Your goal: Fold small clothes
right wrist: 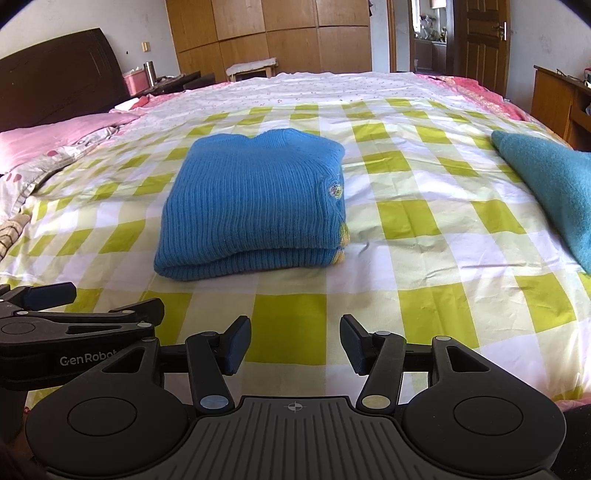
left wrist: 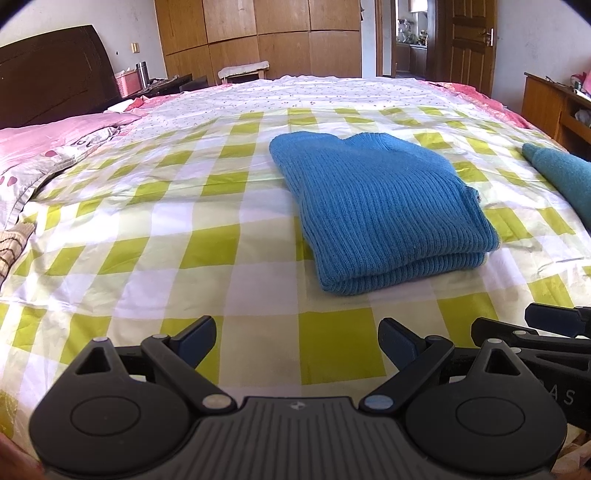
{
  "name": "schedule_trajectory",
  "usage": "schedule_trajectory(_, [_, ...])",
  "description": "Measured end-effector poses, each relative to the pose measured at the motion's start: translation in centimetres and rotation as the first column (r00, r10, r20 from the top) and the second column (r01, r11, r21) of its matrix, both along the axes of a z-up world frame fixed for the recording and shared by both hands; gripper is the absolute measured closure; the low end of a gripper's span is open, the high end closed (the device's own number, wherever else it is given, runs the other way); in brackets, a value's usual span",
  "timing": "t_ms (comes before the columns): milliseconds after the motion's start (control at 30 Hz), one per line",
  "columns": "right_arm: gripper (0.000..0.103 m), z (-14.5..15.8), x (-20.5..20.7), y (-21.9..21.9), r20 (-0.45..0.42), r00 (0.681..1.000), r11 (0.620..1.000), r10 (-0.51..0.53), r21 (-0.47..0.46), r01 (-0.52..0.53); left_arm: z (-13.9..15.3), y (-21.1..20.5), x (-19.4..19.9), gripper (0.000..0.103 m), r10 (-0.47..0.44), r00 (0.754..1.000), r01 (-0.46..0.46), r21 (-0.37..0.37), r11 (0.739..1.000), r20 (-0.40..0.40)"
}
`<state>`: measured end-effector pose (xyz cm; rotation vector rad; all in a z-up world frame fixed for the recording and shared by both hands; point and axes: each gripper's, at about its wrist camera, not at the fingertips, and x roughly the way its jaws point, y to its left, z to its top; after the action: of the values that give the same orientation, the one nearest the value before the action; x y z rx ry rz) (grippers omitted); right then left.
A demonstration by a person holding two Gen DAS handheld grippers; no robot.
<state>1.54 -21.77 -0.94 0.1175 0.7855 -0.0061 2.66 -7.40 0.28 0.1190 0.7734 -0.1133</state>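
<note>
Nearest the cameras, the left tool (left wrist: 297, 341) hangs over the checked sheet with its blue-padded fingers spread wide and nothing between them. The right tool (right wrist: 295, 345) sits just beside it, its jaws likewise apart and empty over a green square of the pattern. Each tool shows at the edge of the other's view, both of them short of the clothing.

Beyond the fingertips, a blue ribbed knit sweater (right wrist: 251, 199) lies folded into a neat rectangle on the bed, its doubled fold edge facing the tools and its neckline on the far side. A small yellowish patch shows at its right edge. It rests flat on the green-and-white checked sheet (right wrist: 424, 229), touched by neither tool.

Off to the right, well apart from the sweater, a teal fuzzy garment (right wrist: 550, 188) lies on the same sheet, partly cut off by the frame.

On the left, pink bedding (left wrist: 48, 136) is bunched along the bed's side below a dark wooden headboard (left wrist: 51, 81). Further back stand a small stool (left wrist: 243, 70), a wooden wardrobe (left wrist: 258, 33) across the far wall, and an open wooden door (right wrist: 484, 40).
</note>
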Motion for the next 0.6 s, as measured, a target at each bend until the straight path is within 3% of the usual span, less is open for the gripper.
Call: schedule_trajectory(600, [0.045, -0.07, -0.01, -0.34, 0.001, 1.000, 1.000, -0.027, 0.008, 0.027, -0.11, -0.14, -0.05, 0.003, -0.013, 1.000, 0.013, 0.004, 1.000, 0.001])
